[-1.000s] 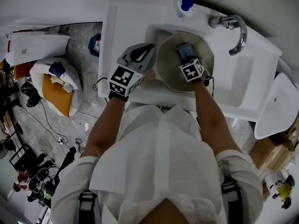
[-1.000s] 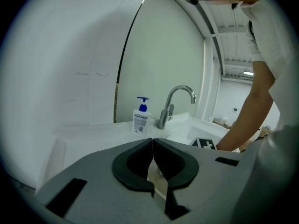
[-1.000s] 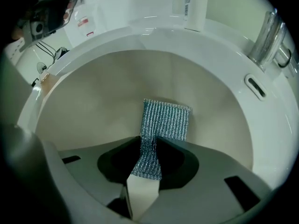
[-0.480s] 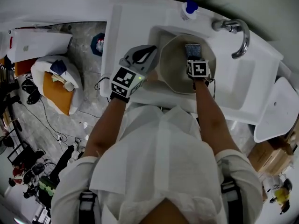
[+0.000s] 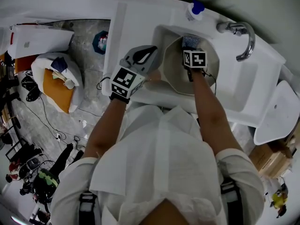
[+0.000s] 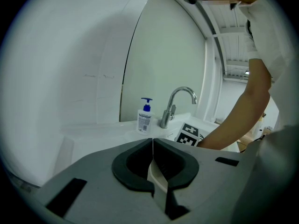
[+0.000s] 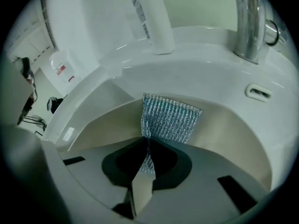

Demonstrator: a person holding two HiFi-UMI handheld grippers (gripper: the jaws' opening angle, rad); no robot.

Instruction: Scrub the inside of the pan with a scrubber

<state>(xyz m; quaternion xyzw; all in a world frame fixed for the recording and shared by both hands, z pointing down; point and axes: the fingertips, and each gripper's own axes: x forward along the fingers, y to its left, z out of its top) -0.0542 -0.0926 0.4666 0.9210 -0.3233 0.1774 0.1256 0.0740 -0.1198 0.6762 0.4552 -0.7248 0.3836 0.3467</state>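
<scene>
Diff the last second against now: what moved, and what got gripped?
The right gripper has just been closing its jaws on the scrubber, which is now pinched between them. It carried the scrubber across the pan toward the far wall, near the soap bottle, rolling as it went. Unchanged: the left gripper, jaws together by the pan's left rim; the pan in the sink.

Cool, even light fills every view, soft and with hardly a hard shadow. In the head view the white sink point(image 5: 265, 78) glares almost to blankness, and the faucet point(image 5: 233, 28) carries small glints. The pan point(image 7: 233, 134) lies in gentle shade. The scrubber point(image 7: 170, 118) is crisp, while whatever sits nearest either gripper view's lens goes dim and soft. Straight edges bow, and black corners ring both gripper views — the left one is brightest at its right side.
</scene>
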